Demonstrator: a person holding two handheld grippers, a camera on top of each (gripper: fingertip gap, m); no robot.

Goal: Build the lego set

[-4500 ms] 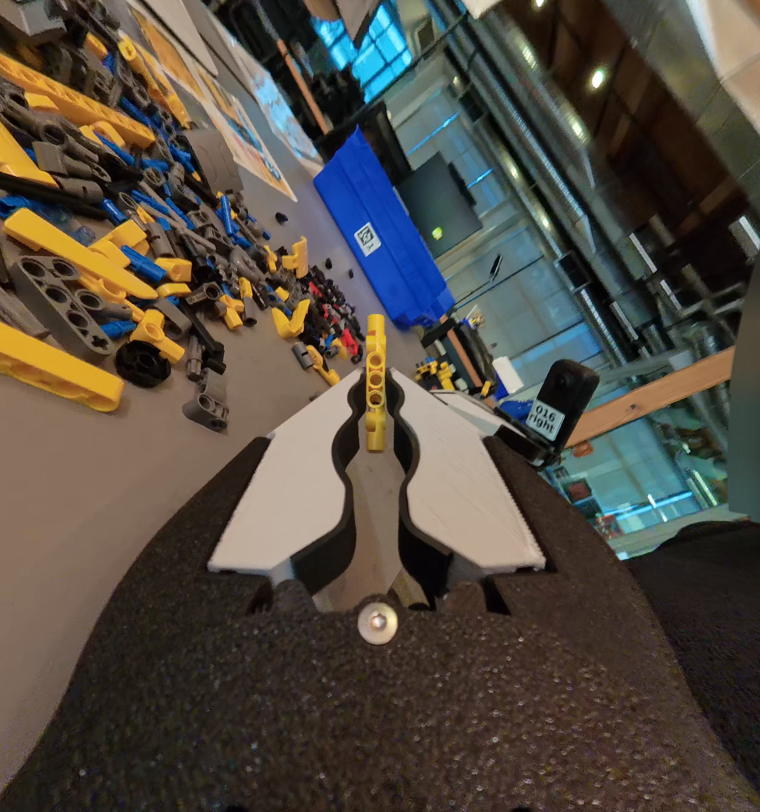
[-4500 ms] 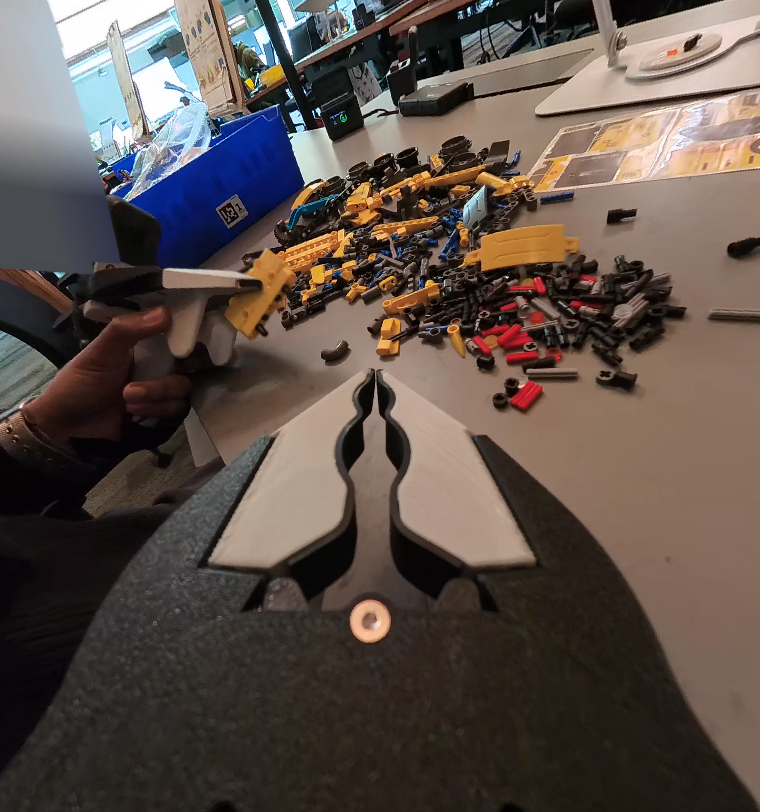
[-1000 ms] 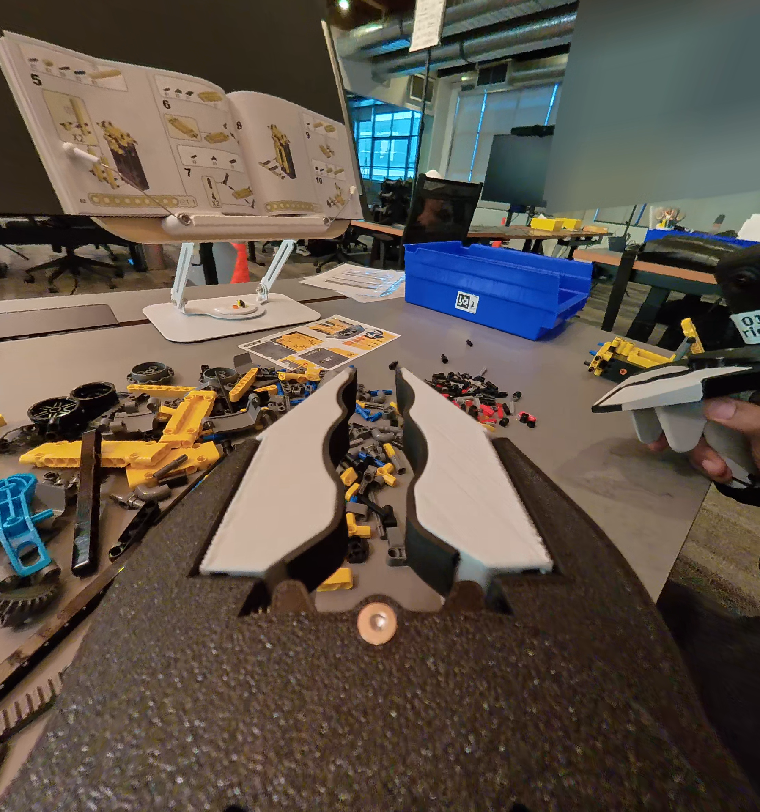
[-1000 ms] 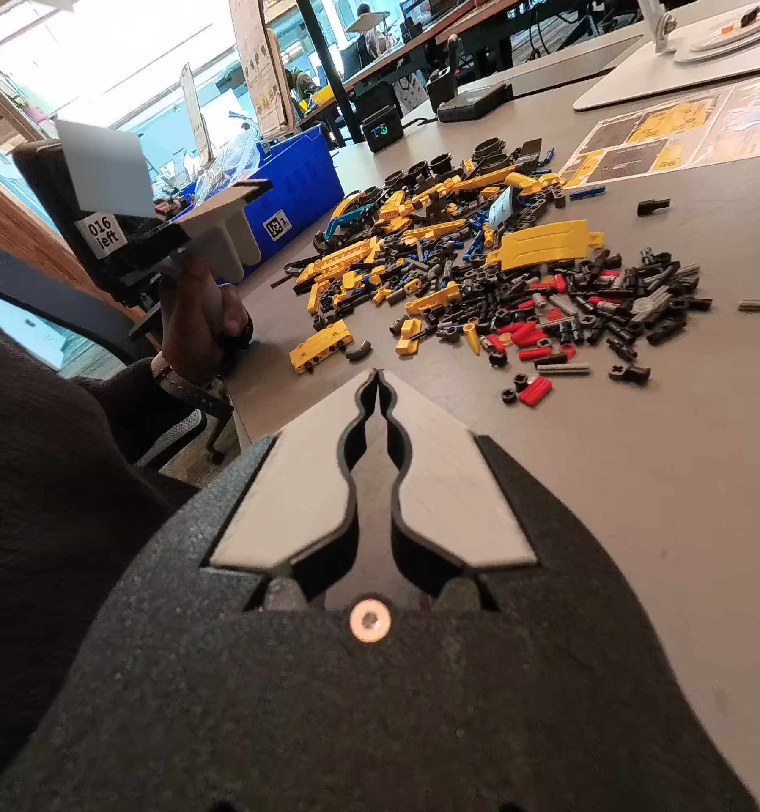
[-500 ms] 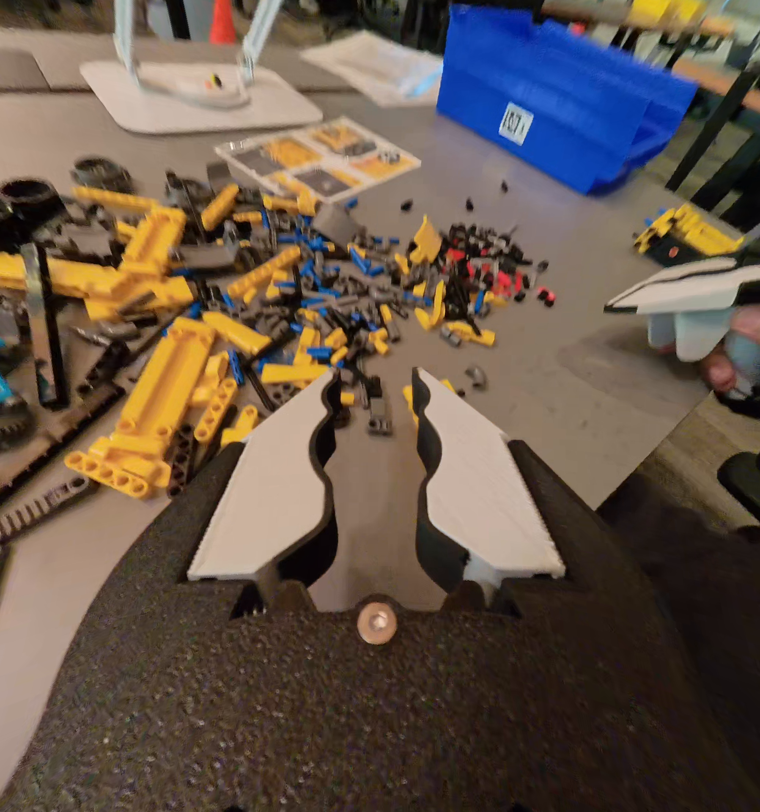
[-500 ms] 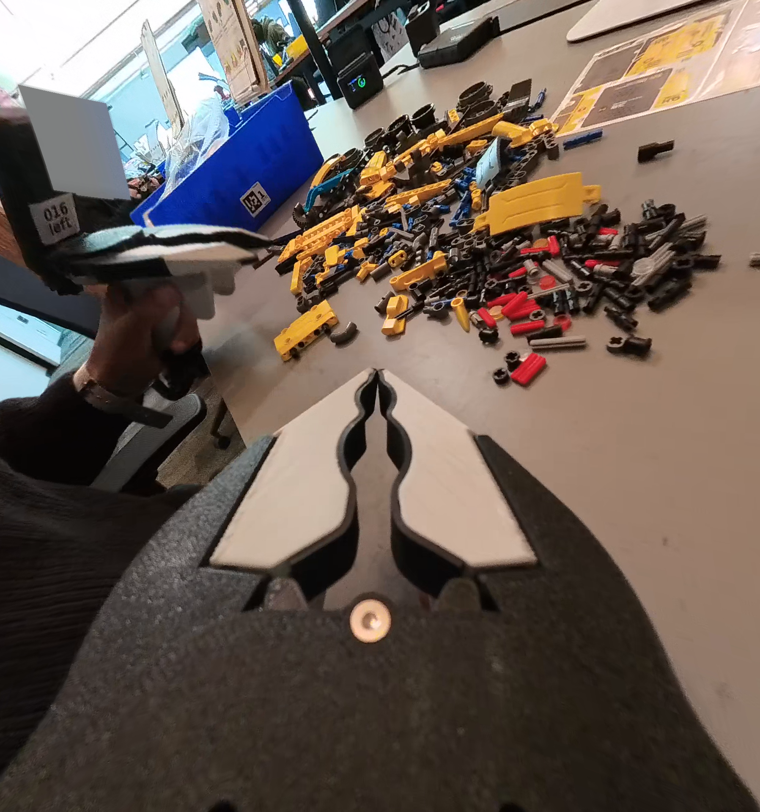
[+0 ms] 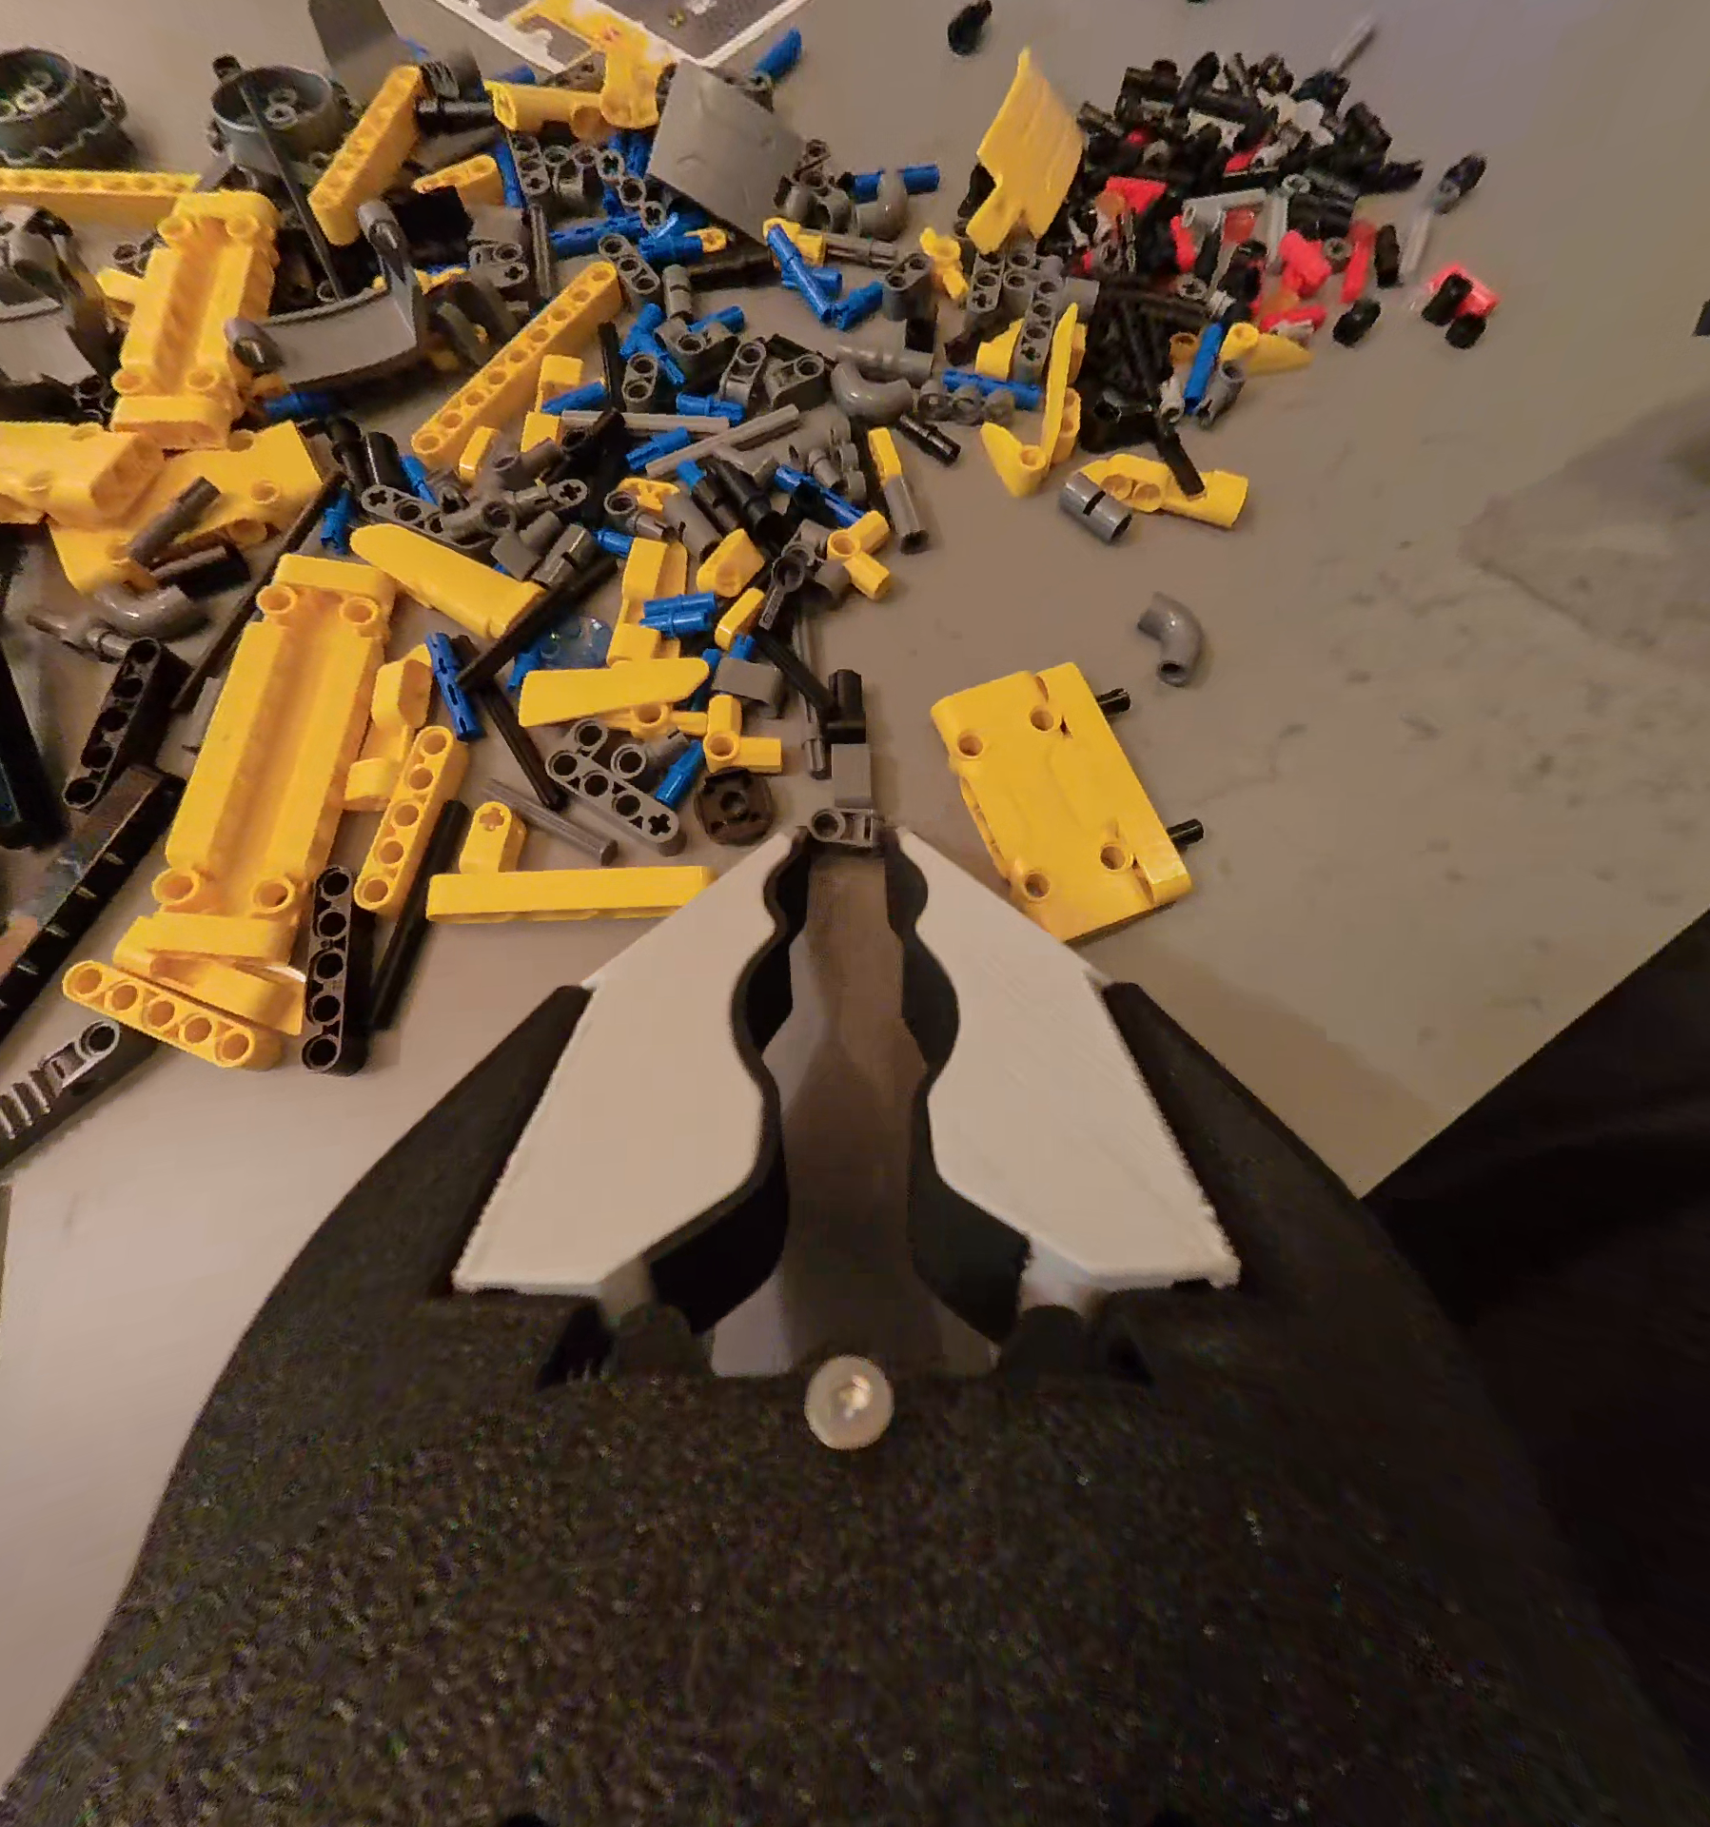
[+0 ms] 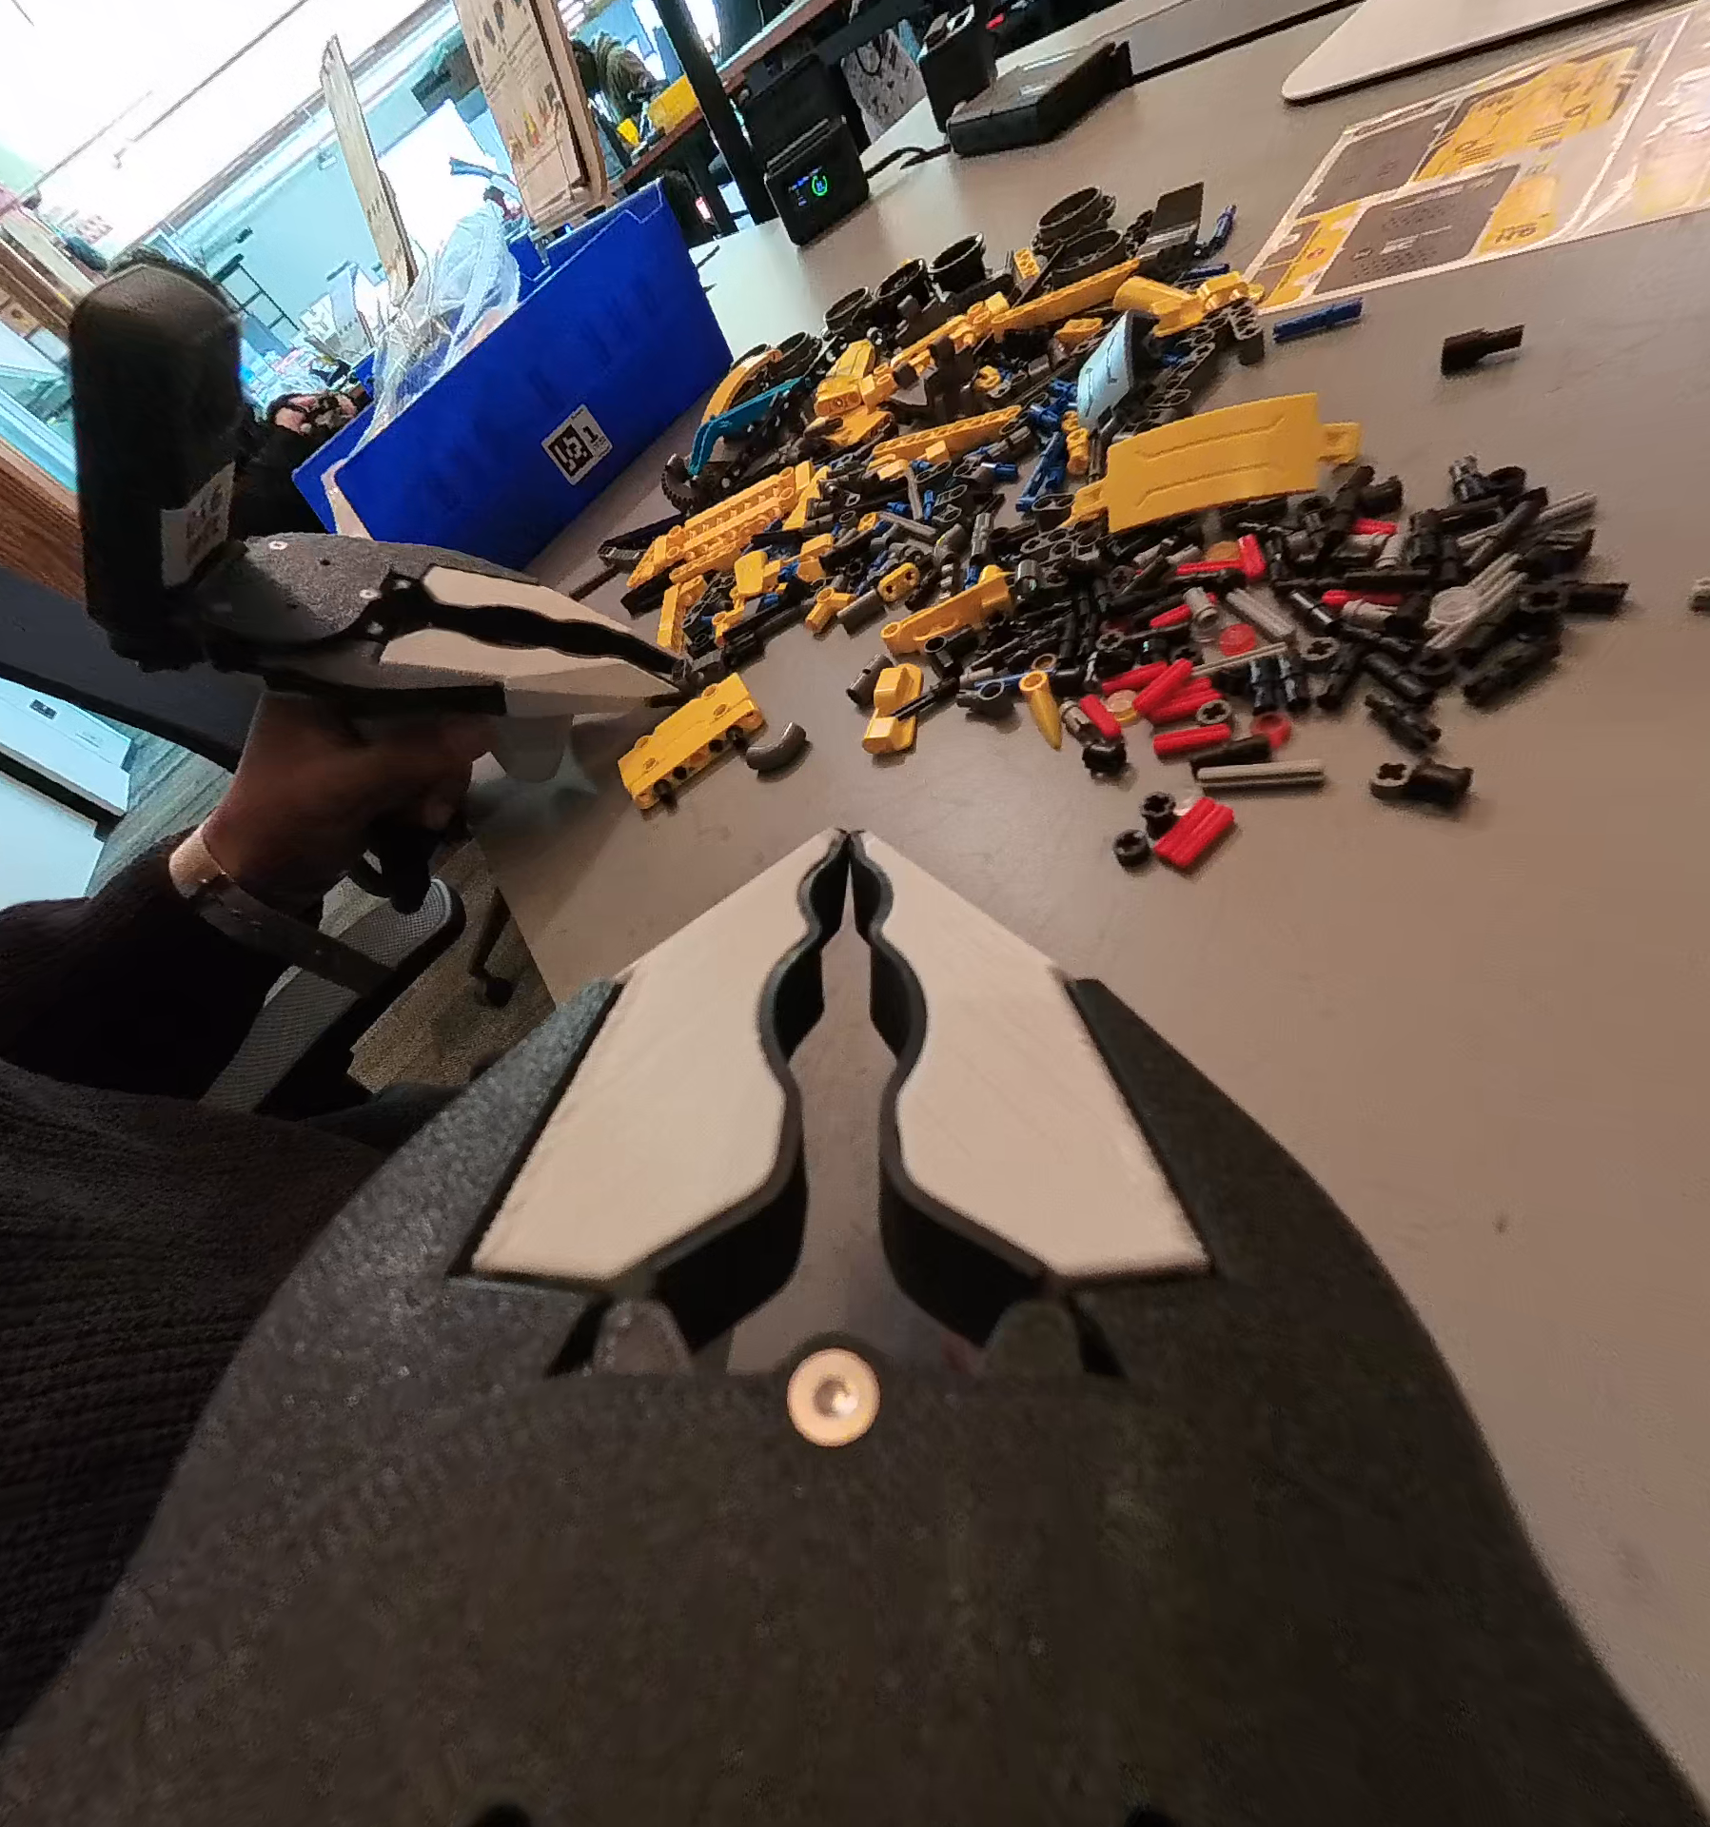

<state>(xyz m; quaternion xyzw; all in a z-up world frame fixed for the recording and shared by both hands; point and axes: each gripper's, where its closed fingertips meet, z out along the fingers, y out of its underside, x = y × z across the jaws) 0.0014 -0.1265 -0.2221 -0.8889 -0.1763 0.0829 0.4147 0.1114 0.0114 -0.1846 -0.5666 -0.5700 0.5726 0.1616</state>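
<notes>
In the left wrist view, the left gripper reaches down to the near edge of a pile of plastic building pieces spread over a grey table. Its two pale fingers stand a little apart, and a small grey connector with round holes sits right at their tips, in the narrow gap; whether the tips actually press on it cannot be told. Just above that connector in the frame lie a short grey block and a black pin, end to end. To the right of the fingertips, close by, lies a flat yellow panel with black pins sticking out of its right side, and a grey elbow piece lies beyond it, toward the centre right. Left of the tips lie a long yellow beam and a large yellow frame piece.

In the right wrist view, the right gripper hovers over a bare part of the table in the middle of the frame, its fingers drawn together with the tips meeting and nothing between them. Ahead of it, to the upper right, lies a cluster of red pins. At centre left a hand holds the other gripper with its tips down at the pile's edge beside the yellow panel. A blue bin stands behind, in the upper left.
</notes>
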